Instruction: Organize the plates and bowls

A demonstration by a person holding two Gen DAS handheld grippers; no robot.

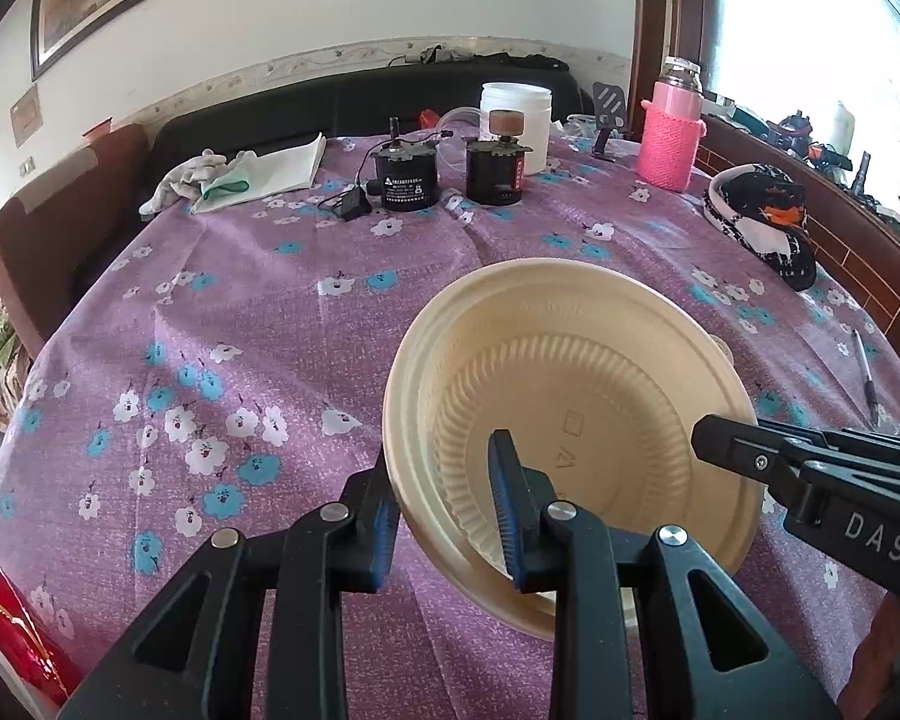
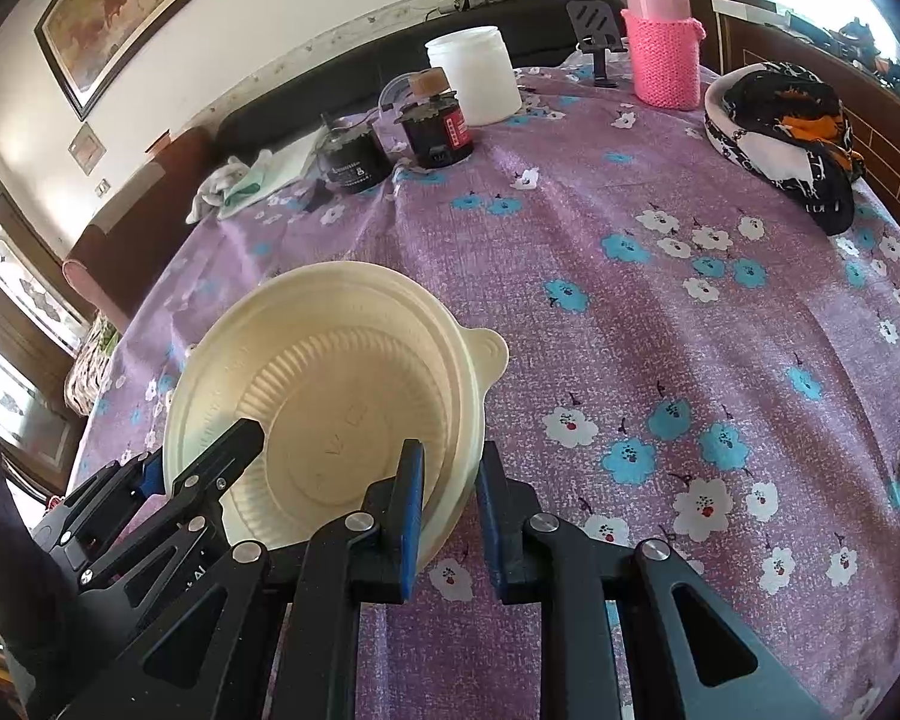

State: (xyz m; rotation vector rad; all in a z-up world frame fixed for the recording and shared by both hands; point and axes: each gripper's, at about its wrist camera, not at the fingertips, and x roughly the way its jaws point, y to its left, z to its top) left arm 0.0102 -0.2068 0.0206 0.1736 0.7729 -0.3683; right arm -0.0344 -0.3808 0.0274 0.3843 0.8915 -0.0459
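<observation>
Between both claws: cream bowl tilted, tab pointing far-right.

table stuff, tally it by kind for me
cream bowl: 1
black motors: 2
white tub: 1
pink-sleeved bottle: 1
phone stand: 1
pen: 1
patterned scarf: 1
work gloves: 1 bundle
total: 9
</observation>
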